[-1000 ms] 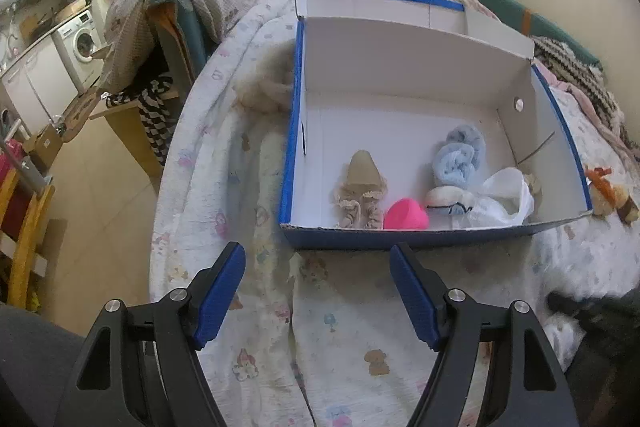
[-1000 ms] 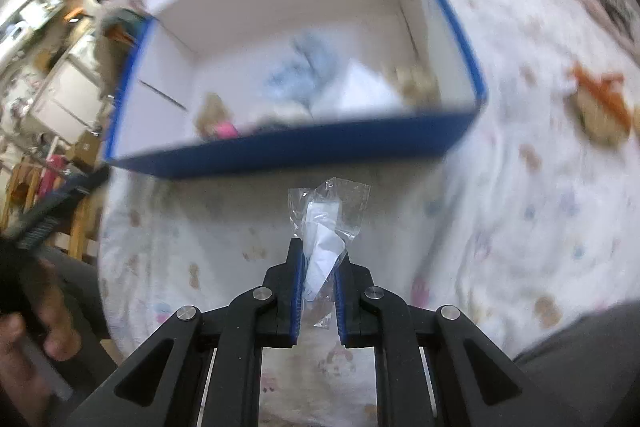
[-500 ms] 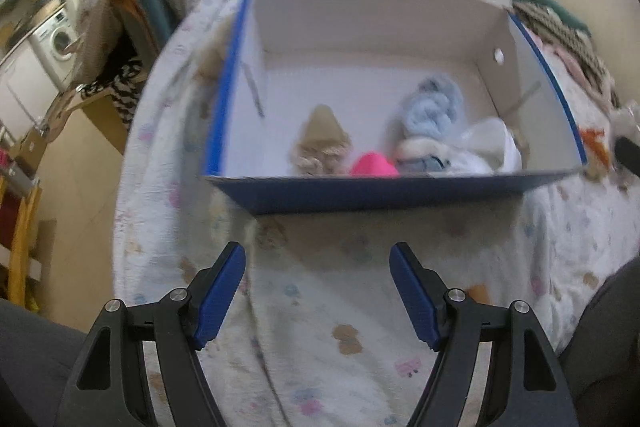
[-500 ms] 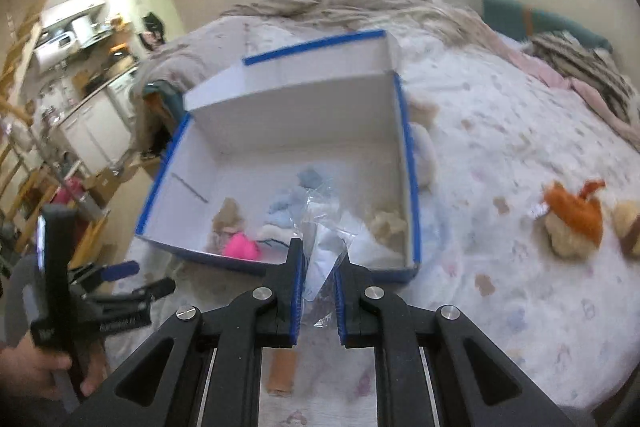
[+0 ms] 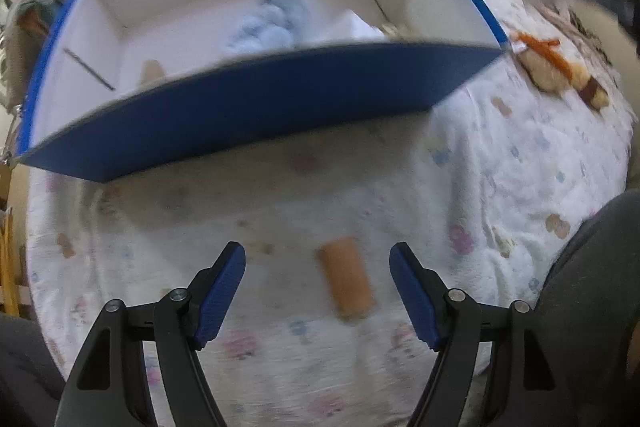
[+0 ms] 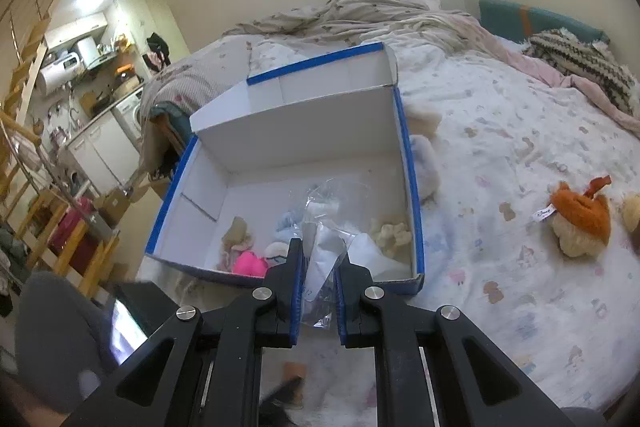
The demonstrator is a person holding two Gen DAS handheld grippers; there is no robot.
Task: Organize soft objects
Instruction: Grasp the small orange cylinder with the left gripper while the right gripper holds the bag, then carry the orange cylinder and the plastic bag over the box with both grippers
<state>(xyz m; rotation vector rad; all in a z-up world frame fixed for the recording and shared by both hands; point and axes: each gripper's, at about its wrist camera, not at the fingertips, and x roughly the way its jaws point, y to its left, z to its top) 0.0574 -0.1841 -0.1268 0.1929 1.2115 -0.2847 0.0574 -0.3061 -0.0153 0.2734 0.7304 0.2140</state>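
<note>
A blue-and-white cardboard box (image 6: 412,187) stands on the bed; it also shows in the left wrist view (image 5: 256,103). Inside lie a beige plush (image 6: 236,237), a pink item (image 6: 249,263), a light blue bundle (image 5: 266,27) and a cream plush (image 6: 390,233). My right gripper (image 6: 318,259) is shut on a clear plastic bag with white cloth (image 6: 322,223), held above the box's near edge. My left gripper (image 5: 318,263) is open, low over the bedsheet, with a tan cylindrical soft object (image 5: 346,283) lying between its fingers.
An orange-and-cream plush (image 6: 578,221) lies on the sheet right of the box; it also shows in the left wrist view (image 5: 556,67). Rumpled blankets (image 6: 360,15) lie behind the box. The bed's left edge drops to a floor with wooden furniture (image 6: 60,227).
My left gripper has dropped toward the sheet in front of the box, bringing the tan object between its fingers. My right gripper has carried the bag up over the box's near edge.
</note>
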